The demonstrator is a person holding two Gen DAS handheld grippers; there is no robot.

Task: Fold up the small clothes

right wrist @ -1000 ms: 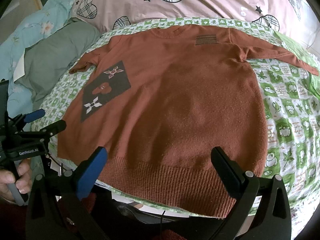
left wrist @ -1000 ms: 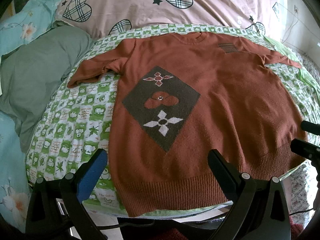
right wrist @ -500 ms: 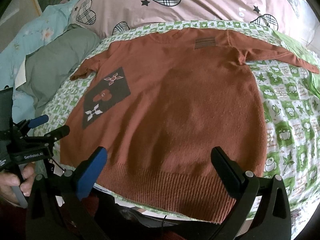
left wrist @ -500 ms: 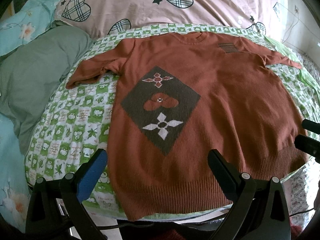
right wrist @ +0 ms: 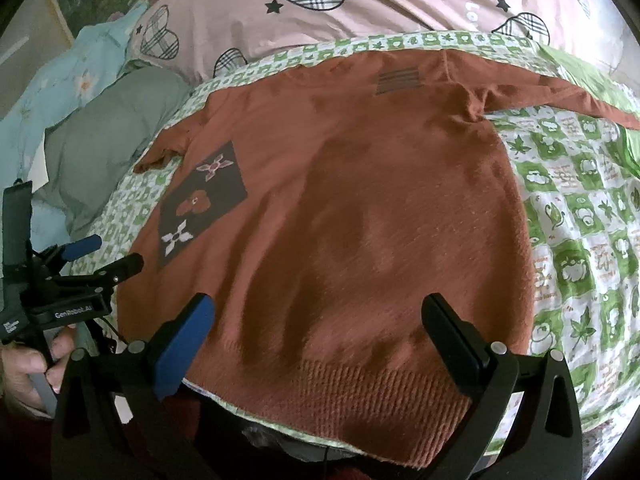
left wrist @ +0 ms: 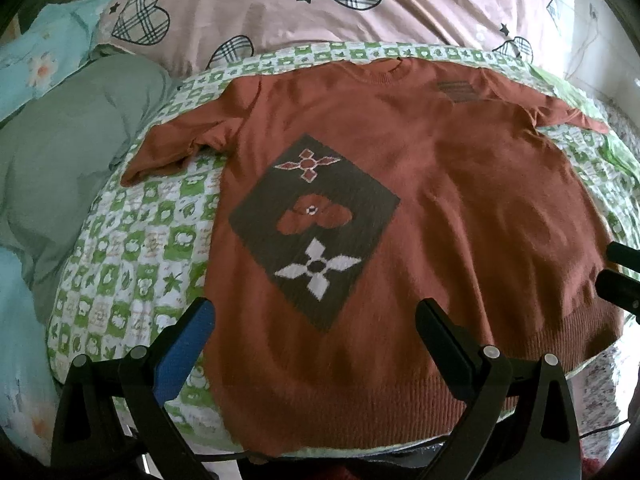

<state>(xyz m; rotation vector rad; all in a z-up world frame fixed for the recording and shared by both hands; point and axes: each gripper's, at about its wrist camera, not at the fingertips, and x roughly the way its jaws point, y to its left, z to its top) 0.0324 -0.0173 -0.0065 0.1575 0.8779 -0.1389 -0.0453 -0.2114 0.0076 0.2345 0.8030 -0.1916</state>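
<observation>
A rust-orange knitted sweater (left wrist: 460, 208) (right wrist: 380, 216) lies flat and face up on the green-and-white checked bedspread (left wrist: 132, 248), neck at the far side, ribbed hem at the near edge. A dark diamond patch with flower motifs (left wrist: 316, 224) sits on its left front. Both sleeves are spread out sideways. My left gripper (left wrist: 314, 328) hovers open over the hem's left part, holding nothing. My right gripper (right wrist: 320, 324) hovers open above the hem's right part, also holding nothing. The left gripper (right wrist: 102, 254) shows in the right wrist view, a hand (right wrist: 28, 364) on its handle.
A pink quilt with plaid hearts (left wrist: 320, 4) is bunched along the far side. A grey-green pillow (left wrist: 60, 160) and light blue floral bedding (left wrist: 44, 56) lie to the left. The bed's near edge runs just under the hem.
Both grippers have moved slightly forward over the sweater, so it looks larger and lower in view. The sweater itself has not moved, and both grippers stay open.
</observation>
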